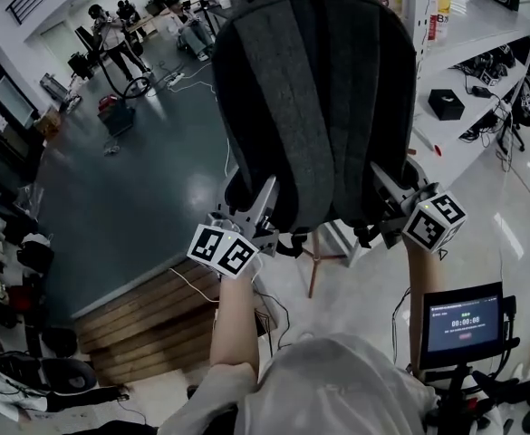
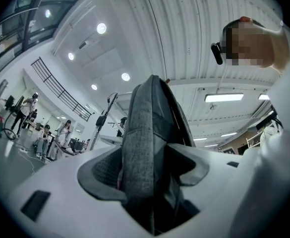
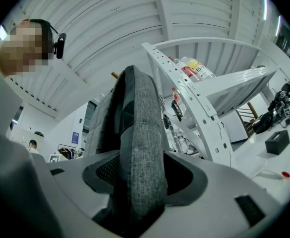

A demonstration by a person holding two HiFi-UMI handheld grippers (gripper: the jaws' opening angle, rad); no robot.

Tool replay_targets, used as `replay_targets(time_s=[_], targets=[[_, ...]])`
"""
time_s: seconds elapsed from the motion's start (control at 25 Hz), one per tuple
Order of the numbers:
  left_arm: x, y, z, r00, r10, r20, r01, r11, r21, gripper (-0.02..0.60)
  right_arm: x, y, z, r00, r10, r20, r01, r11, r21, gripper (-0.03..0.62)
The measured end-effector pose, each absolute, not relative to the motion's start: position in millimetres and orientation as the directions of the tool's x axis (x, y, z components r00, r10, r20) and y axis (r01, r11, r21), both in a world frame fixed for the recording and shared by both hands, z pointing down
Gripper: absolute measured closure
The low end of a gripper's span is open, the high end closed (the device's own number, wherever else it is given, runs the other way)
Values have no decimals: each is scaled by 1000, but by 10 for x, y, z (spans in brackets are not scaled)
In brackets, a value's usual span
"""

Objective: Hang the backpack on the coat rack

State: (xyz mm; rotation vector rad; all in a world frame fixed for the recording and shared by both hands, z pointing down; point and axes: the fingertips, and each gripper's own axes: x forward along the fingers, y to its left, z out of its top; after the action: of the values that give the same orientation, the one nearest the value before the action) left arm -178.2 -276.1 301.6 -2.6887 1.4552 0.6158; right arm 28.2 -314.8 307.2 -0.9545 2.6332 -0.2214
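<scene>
Grey woven backpack (image 1: 314, 107) held high, both grippers clamped on its lower corners.

The left gripper (image 1: 263, 205) and right gripper (image 1: 384, 196) each have their jaws closed on a fold of the bag's fabric. The fold sits pinched between the fingers and rises beyond their tips, with the bag's body spanning the two. The step in hand looks to be the lift toward the coat rack (image 1: 313, 263), of which only a wooden stem shows below the bag. Next, the top loop must go over a hook, which is hidden here.
</scene>
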Motion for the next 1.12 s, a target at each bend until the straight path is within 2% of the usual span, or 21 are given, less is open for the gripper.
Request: replay_targets(time_s=[0.48,0.6,0.84,1.12], targets=[[-1917,-2472,2969,331,-880,-340,-929,-367,45,299,295,-3147,3077,-715,-632,-298,-589,775,-229,345],[-1891,-2400,2893,351,-865,-359,-920,-390,41,299,318,-3148,3017,-718,-622,-312,-582,783,-219,345],[-1727,-2283,2887,407,-842,-355,-896,-444,26,300,604,-2986,2741,-658,-622,-424,-559,781,-278,345],[-1508,-2137,2920,474,-815,-333,-861,-508,18,319,756,-2519,2433,-633,-601,-488,-583,785,-210,345]])
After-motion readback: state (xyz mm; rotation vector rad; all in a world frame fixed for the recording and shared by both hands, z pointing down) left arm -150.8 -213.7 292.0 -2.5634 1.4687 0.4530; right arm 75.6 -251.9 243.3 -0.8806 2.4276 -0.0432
